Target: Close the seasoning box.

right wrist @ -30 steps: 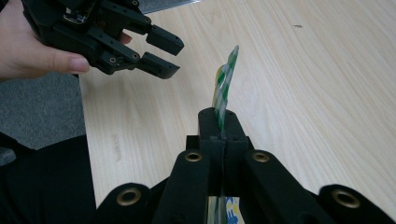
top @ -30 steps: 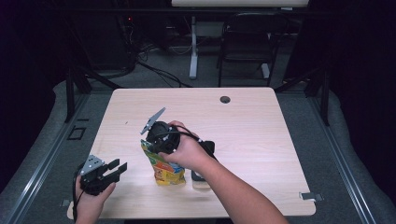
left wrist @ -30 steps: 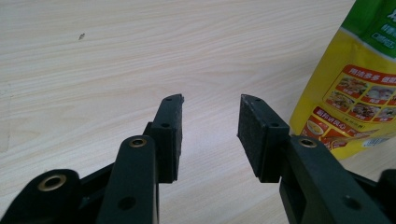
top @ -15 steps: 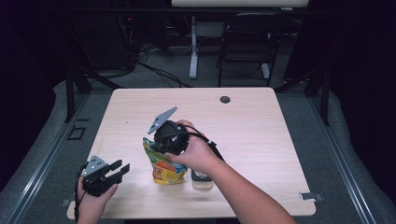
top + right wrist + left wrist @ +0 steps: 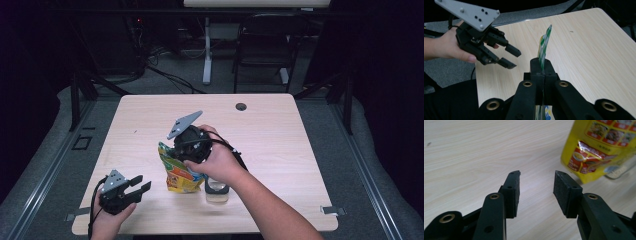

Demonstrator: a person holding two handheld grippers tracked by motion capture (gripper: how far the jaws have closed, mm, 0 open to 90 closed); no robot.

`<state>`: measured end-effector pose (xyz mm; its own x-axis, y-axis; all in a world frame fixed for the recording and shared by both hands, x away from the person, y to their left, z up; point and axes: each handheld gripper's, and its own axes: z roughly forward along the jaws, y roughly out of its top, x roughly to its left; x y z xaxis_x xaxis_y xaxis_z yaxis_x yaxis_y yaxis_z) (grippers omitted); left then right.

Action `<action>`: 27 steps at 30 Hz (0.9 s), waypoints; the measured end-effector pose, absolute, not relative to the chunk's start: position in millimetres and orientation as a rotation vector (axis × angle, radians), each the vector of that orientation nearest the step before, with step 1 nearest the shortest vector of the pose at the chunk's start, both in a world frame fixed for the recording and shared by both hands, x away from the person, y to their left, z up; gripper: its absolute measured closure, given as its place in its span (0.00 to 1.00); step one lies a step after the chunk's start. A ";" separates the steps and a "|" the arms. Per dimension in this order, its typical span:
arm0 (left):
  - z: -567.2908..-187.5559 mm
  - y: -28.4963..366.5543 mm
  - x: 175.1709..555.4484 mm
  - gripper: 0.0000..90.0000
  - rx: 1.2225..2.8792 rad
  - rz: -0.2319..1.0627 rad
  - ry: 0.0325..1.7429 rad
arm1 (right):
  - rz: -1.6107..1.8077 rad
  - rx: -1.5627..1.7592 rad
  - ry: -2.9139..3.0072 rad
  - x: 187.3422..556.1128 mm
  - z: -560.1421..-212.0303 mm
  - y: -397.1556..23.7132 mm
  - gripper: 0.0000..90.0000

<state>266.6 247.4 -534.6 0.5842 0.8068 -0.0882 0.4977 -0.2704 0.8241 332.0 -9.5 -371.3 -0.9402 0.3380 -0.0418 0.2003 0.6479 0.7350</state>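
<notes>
**High view: pouch gripped on 1 side, second grip still to come**

High view, starting at the left: my left gripper (image 5: 131,186) sits low near the table's (image 5: 280,135) front edge, well apart from the snack pouch (image 5: 176,172). Its jaws have just been opening and now stand wide, with nothing between the pads (image 5: 512,185). At centre, the pouch stands upright, tilted a little, with a small clear jar (image 5: 218,187) just beside it on the right. My right gripper (image 5: 186,152) is clamped tight on the pouch's top seal (image 5: 544,42), so I judge that hold done. What remains, I think, is bringing the left gripper across to take the pouch too; tearing or pouring has not begun.
</notes>
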 end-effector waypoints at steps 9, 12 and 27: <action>-537.8 229.6 261.9 0.64 1.971 0.395 0.986 | 1.171 0.435 2.675 329.1 -366.7 -18.5 1.00; -537.5 225.8 260.6 0.64 1.987 0.391 0.964 | 1.174 0.434 2.672 327.1 -365.4 -19.6 1.00; -539.0 212.5 256.1 0.63 2.002 0.364 0.917 | 1.204 0.428 2.657 324.3 -364.6 -16.1 1.00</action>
<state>256.1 212.5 -539.0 0.6845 0.7237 -0.0885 0.4663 -0.3412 0.8162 324.3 -16.1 -364.6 -0.9397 0.3376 -0.0556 0.1806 0.6276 0.7573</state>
